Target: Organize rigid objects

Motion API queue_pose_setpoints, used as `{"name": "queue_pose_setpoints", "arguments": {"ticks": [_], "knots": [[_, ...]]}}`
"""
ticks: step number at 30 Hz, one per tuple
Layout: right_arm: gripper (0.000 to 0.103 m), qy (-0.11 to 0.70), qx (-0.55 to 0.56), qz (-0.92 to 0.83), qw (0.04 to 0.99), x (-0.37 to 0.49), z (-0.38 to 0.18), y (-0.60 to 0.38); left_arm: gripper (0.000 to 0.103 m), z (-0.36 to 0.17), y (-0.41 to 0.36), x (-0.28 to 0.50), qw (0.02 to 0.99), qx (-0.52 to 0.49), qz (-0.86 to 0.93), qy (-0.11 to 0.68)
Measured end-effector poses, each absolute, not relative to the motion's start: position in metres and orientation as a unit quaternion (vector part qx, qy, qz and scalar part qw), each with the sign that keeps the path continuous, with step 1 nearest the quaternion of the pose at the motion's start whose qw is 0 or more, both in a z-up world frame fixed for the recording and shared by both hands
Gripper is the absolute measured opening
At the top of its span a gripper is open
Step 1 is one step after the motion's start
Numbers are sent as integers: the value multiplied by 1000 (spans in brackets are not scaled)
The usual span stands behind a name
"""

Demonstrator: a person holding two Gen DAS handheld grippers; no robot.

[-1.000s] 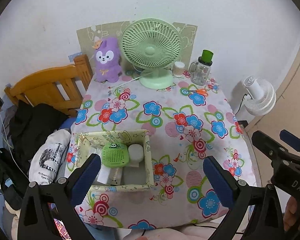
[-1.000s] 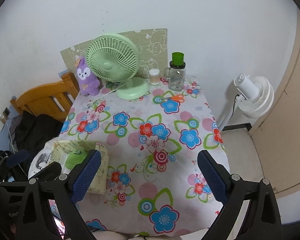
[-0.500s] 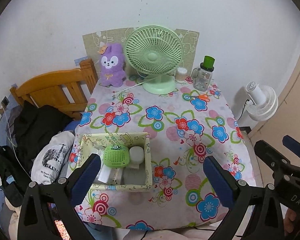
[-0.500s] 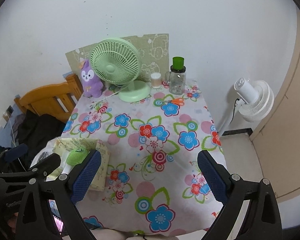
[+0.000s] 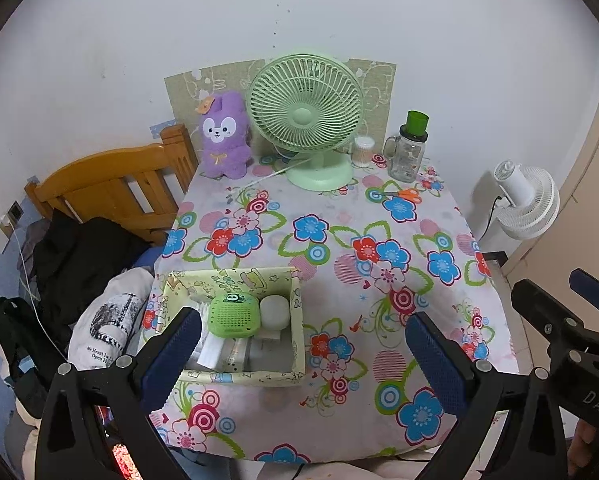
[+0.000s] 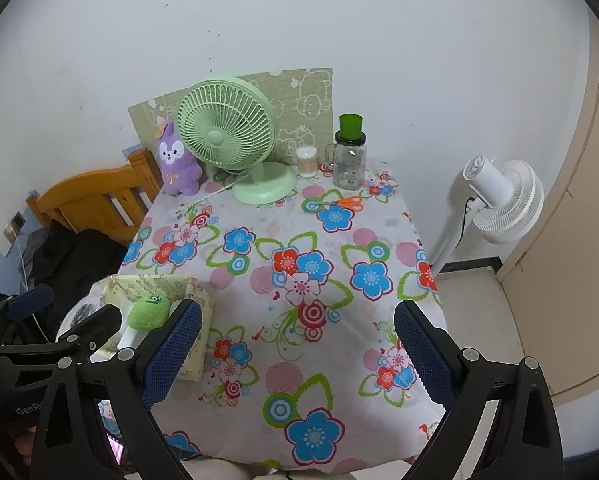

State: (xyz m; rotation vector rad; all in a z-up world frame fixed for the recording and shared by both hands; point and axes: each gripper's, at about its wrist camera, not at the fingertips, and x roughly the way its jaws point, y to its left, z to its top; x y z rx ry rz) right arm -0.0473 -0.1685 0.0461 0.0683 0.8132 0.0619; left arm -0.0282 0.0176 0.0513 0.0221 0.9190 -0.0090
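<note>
The box (image 5: 297, 320) of small items, a green case (image 5: 233, 316) on top, sits at the table's (image 5: 379, 240) near-left edge, just ahead-left of the left tongs (image 5: 303, 356), nearer than the right tongs (image 6: 297, 354); both gape empty

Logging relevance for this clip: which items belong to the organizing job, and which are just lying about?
Job: storage box, green gadget, white round case, orange scissors.

Lying about: desk fan, purple plush, glass jar, cotton swab tub.
</note>
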Motion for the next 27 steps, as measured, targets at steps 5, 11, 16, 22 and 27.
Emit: {"name": "queue_pose_setpoints", "arguments": {"ticks": [5, 11, 16, 22, 27], "knots": [[98, 393, 30, 33, 919, -46, 47, -165, 103, 51, 20, -29, 897, 9, 0, 442], [98, 395, 32, 32, 917, -45, 45, -162, 103, 49, 23, -28, 896, 10, 1, 444], [98, 398, 35, 26, 916, -45, 44, -161, 103, 47, 23, -27, 894, 10, -5, 448], [98, 401, 35, 22, 915, -44, 43, -159, 103, 46, 23, -27, 894, 14, -4, 448], [98, 406, 29, 17, 913, -42, 42, -156, 103, 45, 23, -27, 894, 20, 1, 447]]}}
